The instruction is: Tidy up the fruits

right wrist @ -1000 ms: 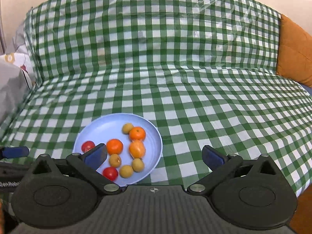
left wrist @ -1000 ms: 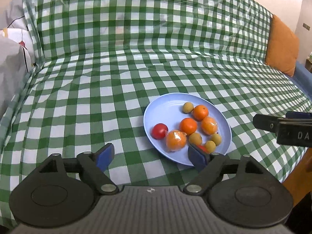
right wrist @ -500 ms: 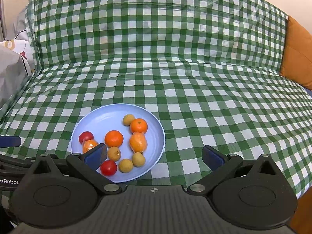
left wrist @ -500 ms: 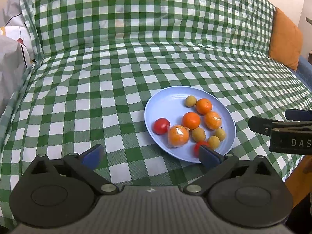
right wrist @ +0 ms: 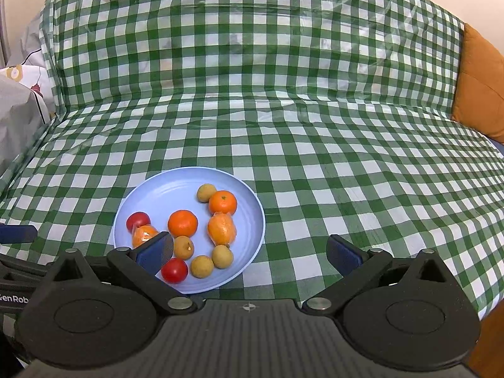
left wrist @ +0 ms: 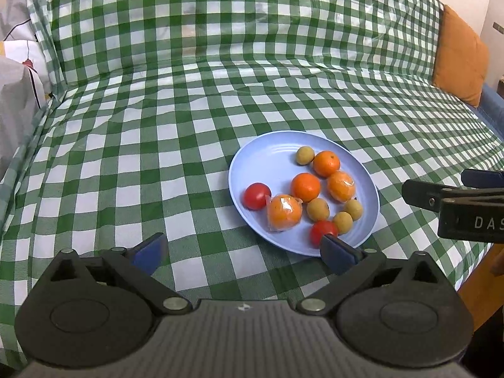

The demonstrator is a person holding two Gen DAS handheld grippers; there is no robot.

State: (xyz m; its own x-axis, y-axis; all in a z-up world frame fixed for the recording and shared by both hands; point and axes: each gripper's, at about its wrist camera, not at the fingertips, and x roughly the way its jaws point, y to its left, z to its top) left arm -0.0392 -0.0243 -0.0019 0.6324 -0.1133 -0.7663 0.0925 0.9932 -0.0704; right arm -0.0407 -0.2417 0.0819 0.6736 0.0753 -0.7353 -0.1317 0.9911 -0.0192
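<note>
A light blue plate [left wrist: 267,163] [right wrist: 163,195] lies on the green checked cloth. It holds two bare oranges [left wrist: 305,186], two plastic-wrapped oranges [left wrist: 284,212], two red tomatoes [left wrist: 256,196] and several small yellow-brown fruits [left wrist: 305,155]. My left gripper [left wrist: 244,250] is open and empty, just in front of the plate's near edge. My right gripper [right wrist: 250,253] is open and empty, its left finger [right wrist: 156,252] over the plate's near side. The right gripper's tip shows in the left wrist view [left wrist: 453,198].
The checked cloth [left wrist: 157,126] covers a sofa seat and backrest. An orange cushion [left wrist: 460,60] [right wrist: 478,88] sits at the far right. White and grey bedding [left wrist: 15,94] lies at the left edge. The seat's front edge drops off at the lower right.
Both grippers have pulled back a little from the plate and risen. The left gripper's jaws have opened wider. The fruits have not moved.
</note>
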